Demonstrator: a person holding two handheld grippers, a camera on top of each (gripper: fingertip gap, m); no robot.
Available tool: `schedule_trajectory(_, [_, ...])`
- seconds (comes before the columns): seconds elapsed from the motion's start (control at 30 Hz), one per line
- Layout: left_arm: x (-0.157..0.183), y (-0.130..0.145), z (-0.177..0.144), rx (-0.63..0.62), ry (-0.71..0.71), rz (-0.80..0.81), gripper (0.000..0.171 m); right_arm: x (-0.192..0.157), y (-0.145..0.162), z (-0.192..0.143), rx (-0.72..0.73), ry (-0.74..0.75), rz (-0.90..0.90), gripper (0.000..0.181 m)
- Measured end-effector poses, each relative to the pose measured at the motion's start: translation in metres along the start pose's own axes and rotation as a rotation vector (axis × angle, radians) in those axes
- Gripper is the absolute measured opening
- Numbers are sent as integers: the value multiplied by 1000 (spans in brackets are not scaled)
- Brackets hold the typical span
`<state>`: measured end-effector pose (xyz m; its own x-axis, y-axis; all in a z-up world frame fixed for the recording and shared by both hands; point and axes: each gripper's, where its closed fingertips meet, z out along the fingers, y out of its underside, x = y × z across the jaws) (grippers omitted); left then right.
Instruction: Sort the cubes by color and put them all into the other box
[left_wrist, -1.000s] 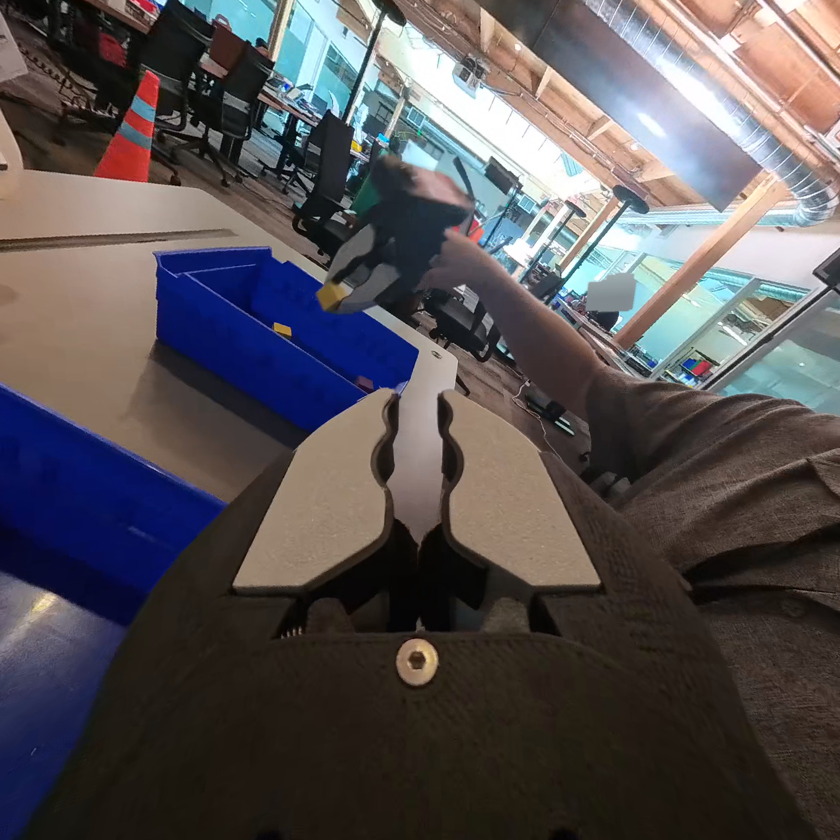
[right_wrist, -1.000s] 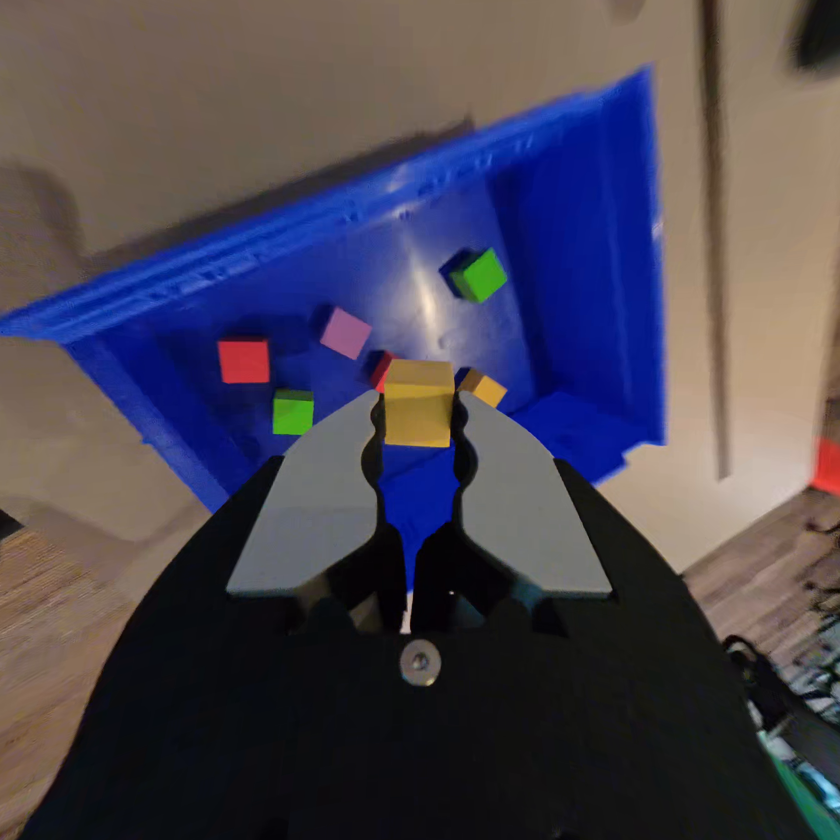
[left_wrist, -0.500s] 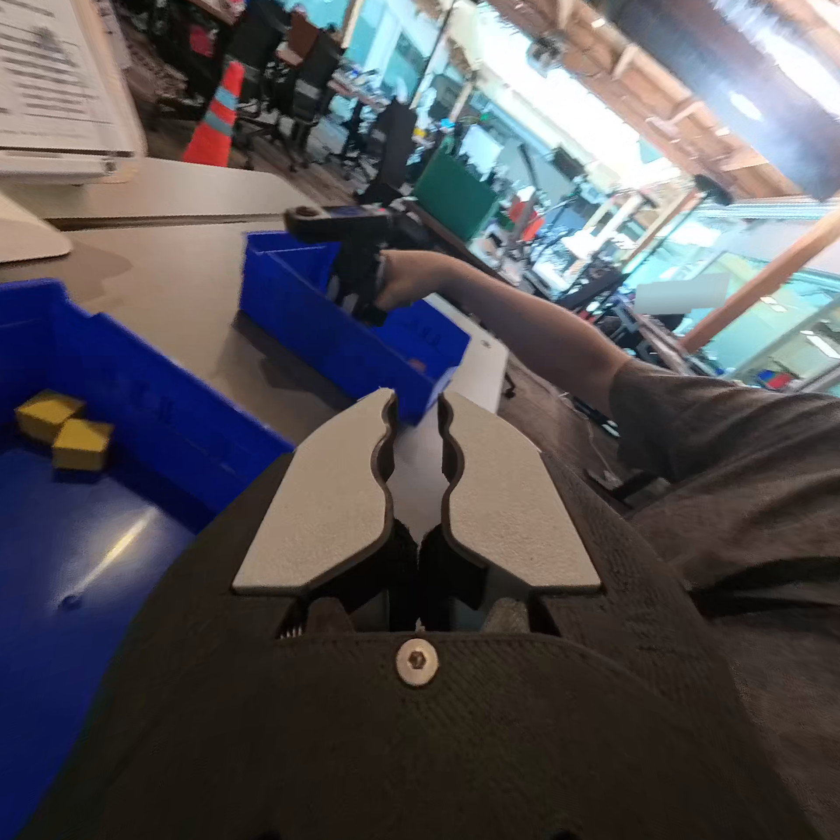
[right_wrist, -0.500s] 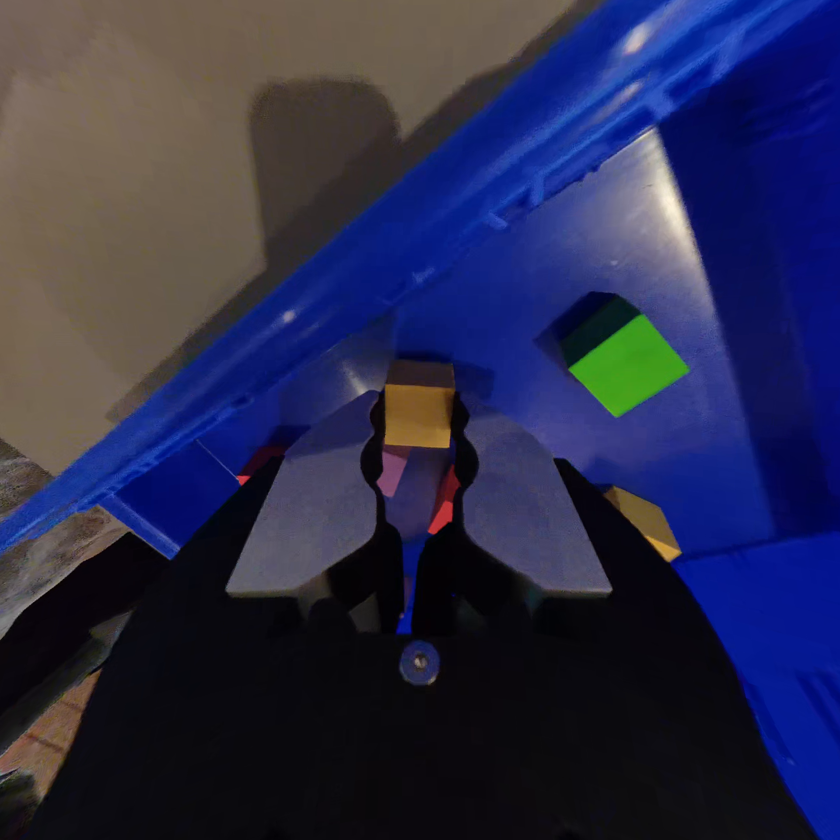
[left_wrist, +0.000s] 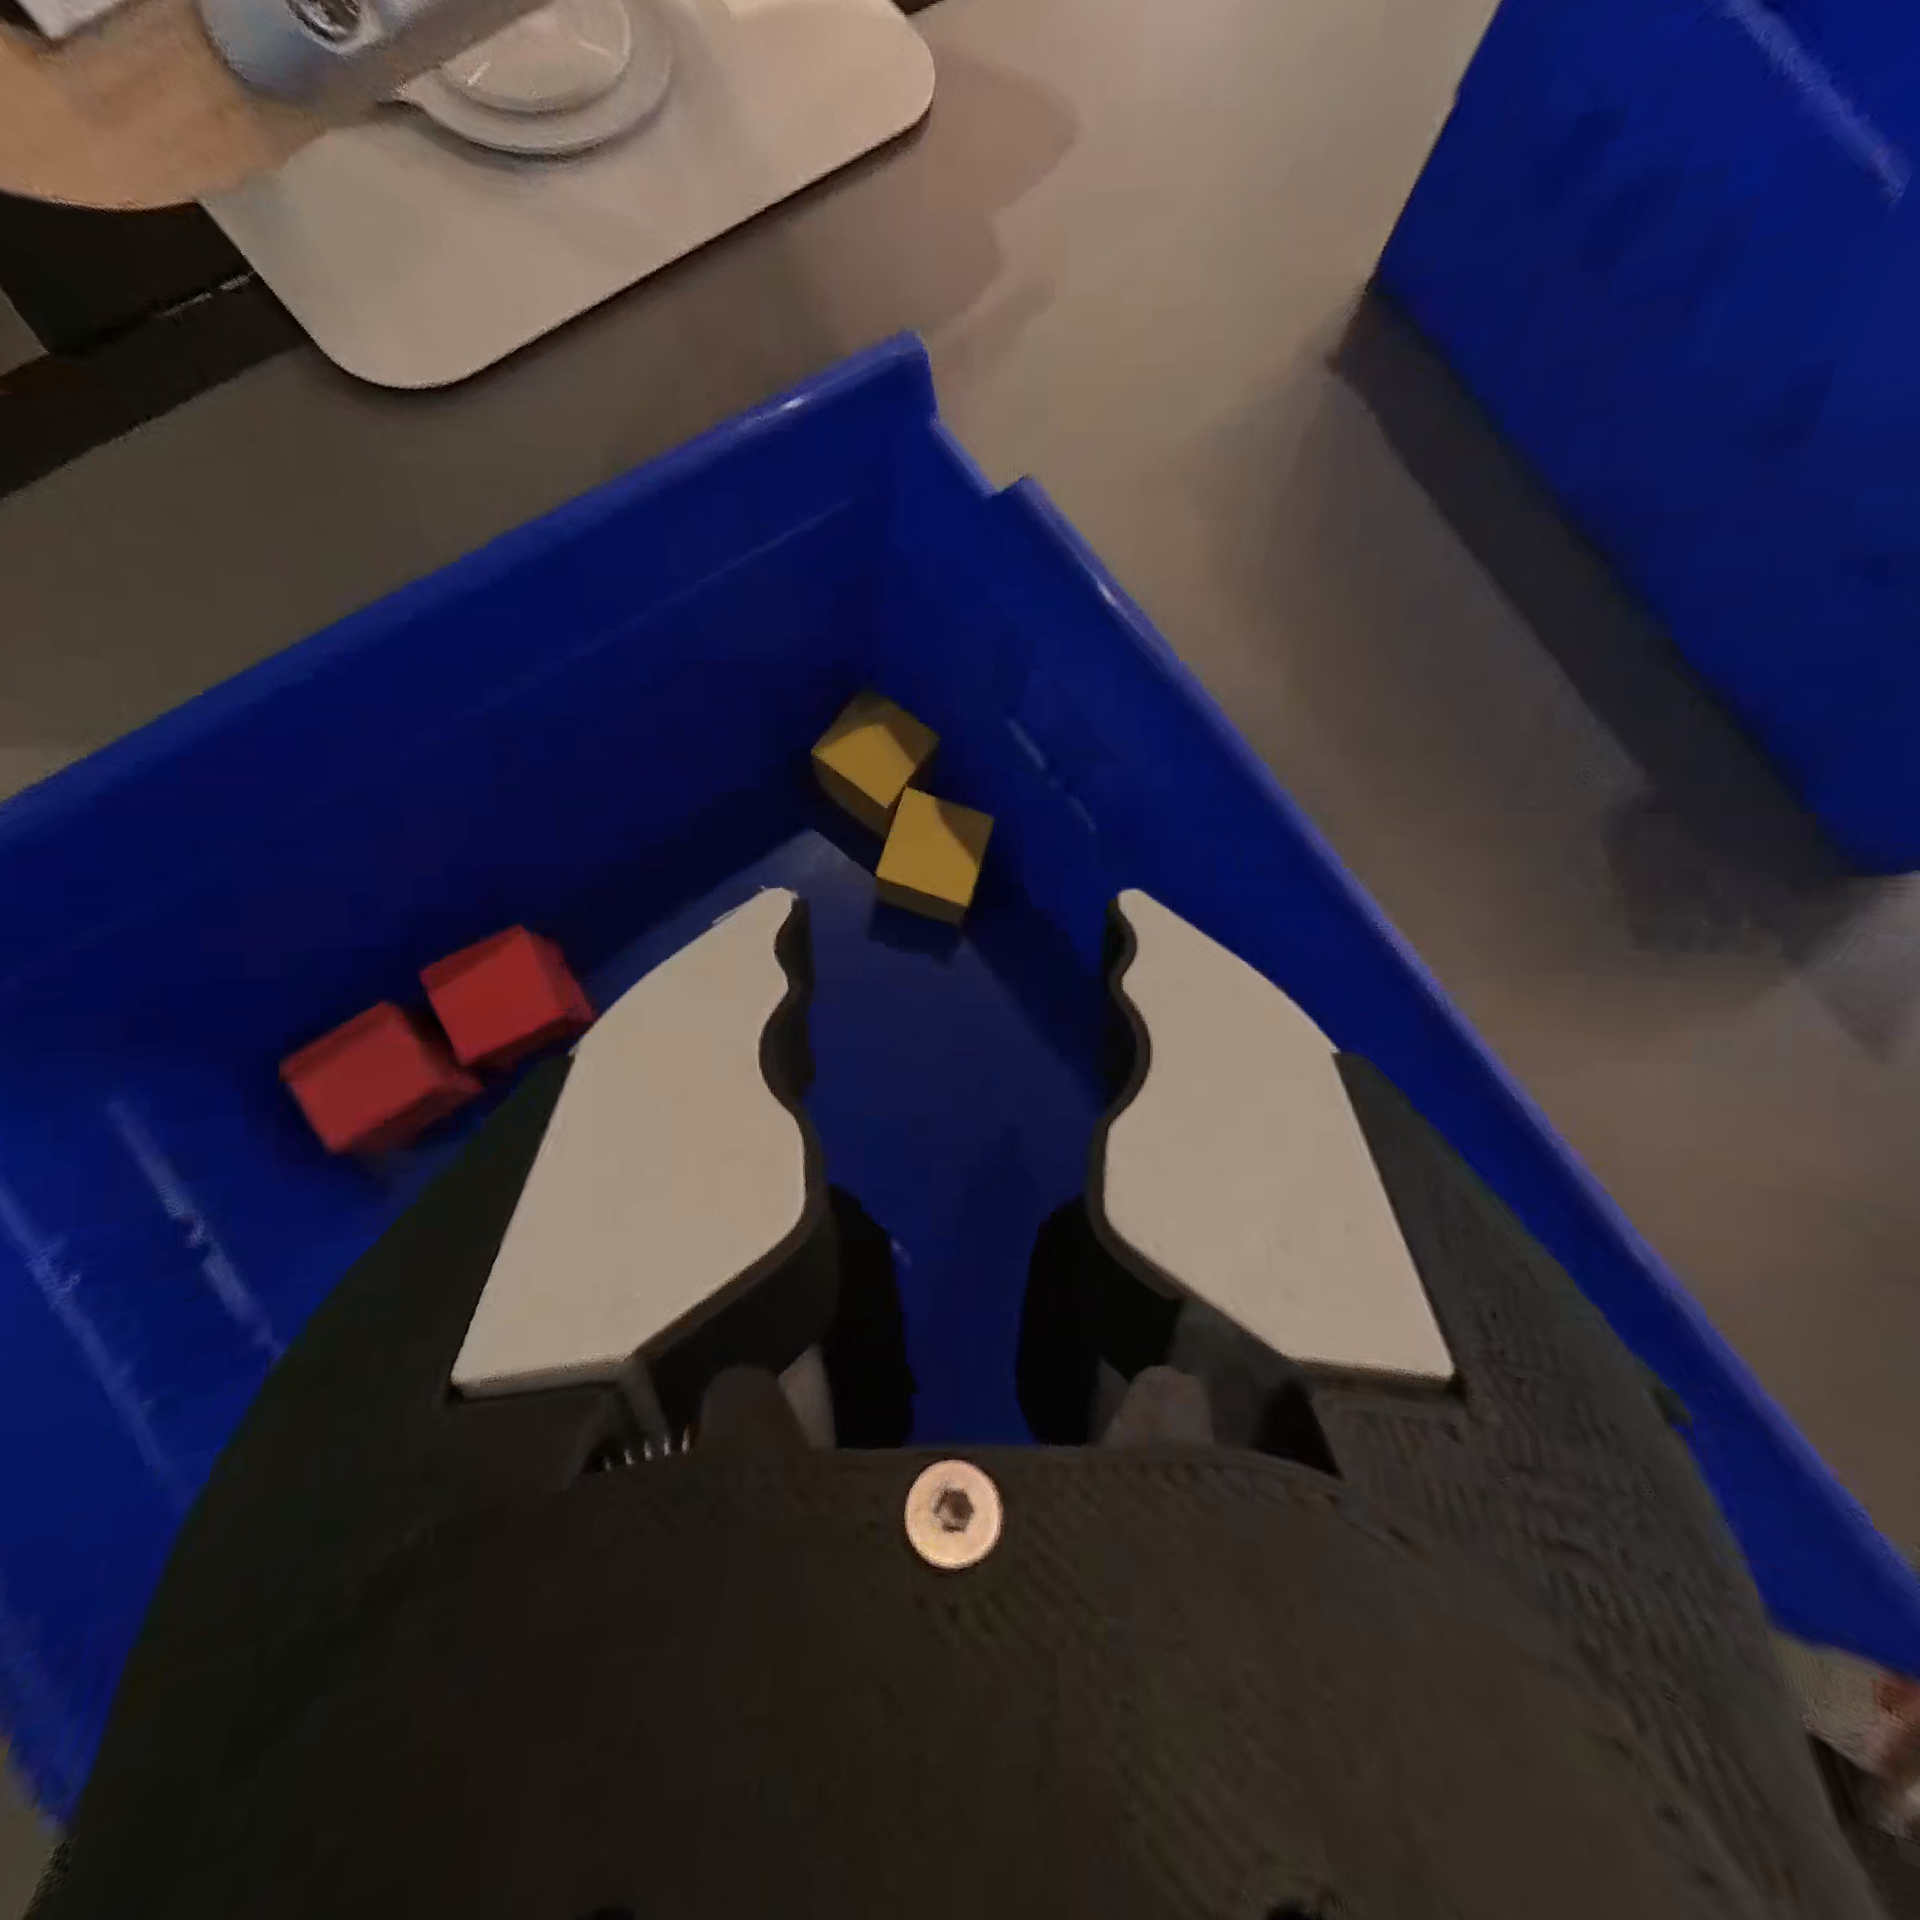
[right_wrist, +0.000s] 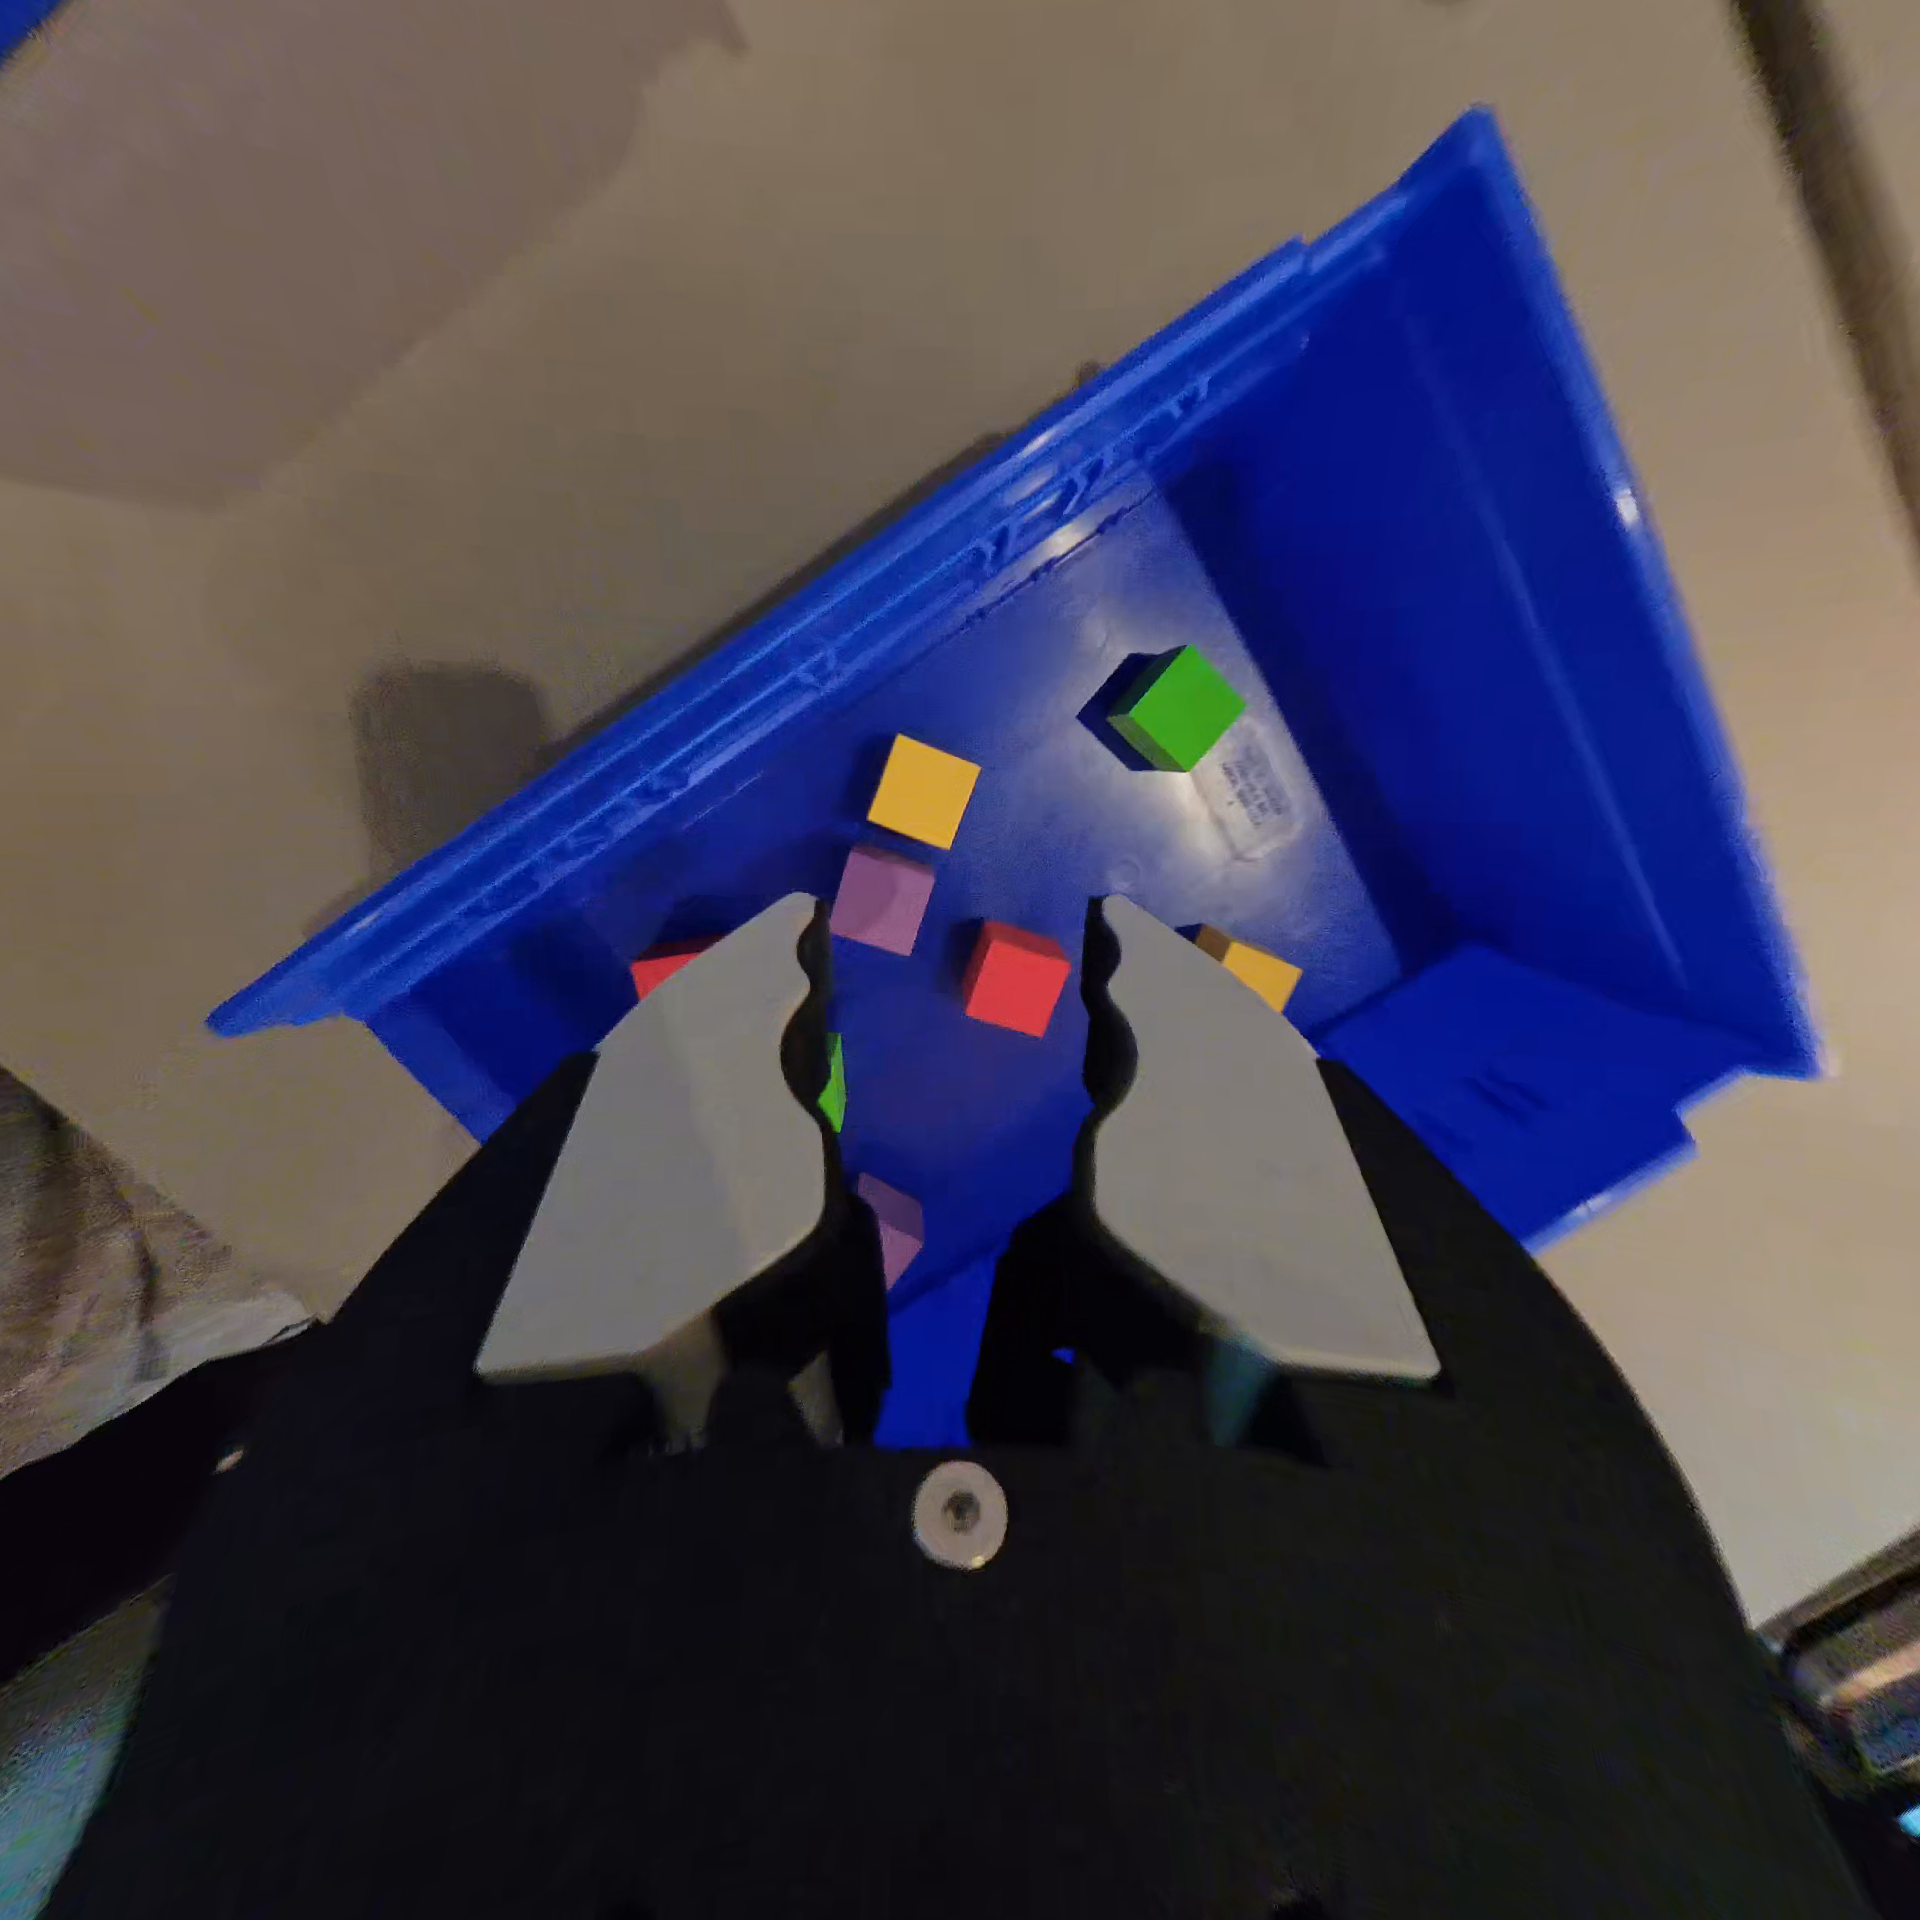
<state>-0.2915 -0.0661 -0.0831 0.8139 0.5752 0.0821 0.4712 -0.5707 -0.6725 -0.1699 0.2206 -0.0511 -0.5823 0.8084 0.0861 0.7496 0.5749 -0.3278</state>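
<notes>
Since a second ago, both grippers have spread wide, and the yellow cube (right_wrist: 924, 791) that the right gripper (right_wrist: 954, 925) pinched now lies loose on the floor of the blue bin (right_wrist: 1538, 644), just beyond the fingertips and a little to their left. It sits flat, one face up, its edges turned slightly off the bin's walls; a cube has no long axis to tell. Nothing is between the right fingers. Around that cube lie a purple cube (right_wrist: 881, 900) just below it, a red cube (right_wrist: 1013, 977) between the fingertips' lines, a green cube (right_wrist: 1174, 709) farther toward the bin's back, and another yellow cube (right_wrist: 1255, 971) partly hidden by the right finger.

Half a second ago the left gripper (left_wrist: 954, 909) pointed across the table; now it looks down into a second blue bin (left_wrist: 644, 582), empty and spread. Two yellow cubes (left_wrist: 902, 802) touch each other in the corner just ahead, and two red cubes (left_wrist: 436, 1034) touch beside the left finger. A white stand base (left_wrist: 582, 208) rests on the table (left_wrist: 1195, 343) beyond.
</notes>
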Motion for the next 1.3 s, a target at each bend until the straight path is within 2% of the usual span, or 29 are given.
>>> schedule_trajectory(0.13, [-9,7,23,-46,-69,75,58,-15,11,-30,108,148,-73,43])
schedule_trajectory(0.27, [-10,18,25,-92,-90,75,59,-34,26,-45,212,220,-88,43])
schedule_trajectory(0.37, [-1,42,8,-174,-105,39,59,-52,38,-44,249,229,-88,43])
schedule_trajectory(0.53, [40,90,-32,-363,-6,49,58,-65,54,-30,235,223,-90,43])
schedule_trajectory(0.67, [63,114,-59,-512,86,192,58,-67,54,-22,224,216,-96,44])
schedule_trajectory(0.87, [74,142,-61,-679,128,190,58,-73,50,-24,253,219,-105,44])
schedule_trajectory(1.2, [81,158,-42,-753,220,39,56,-70,56,-34,284,257,-108,44])
schedule_trajectory(1.3, [78,159,-43,-756,203,52,57,-71,54,-36,307,261,-113,43])
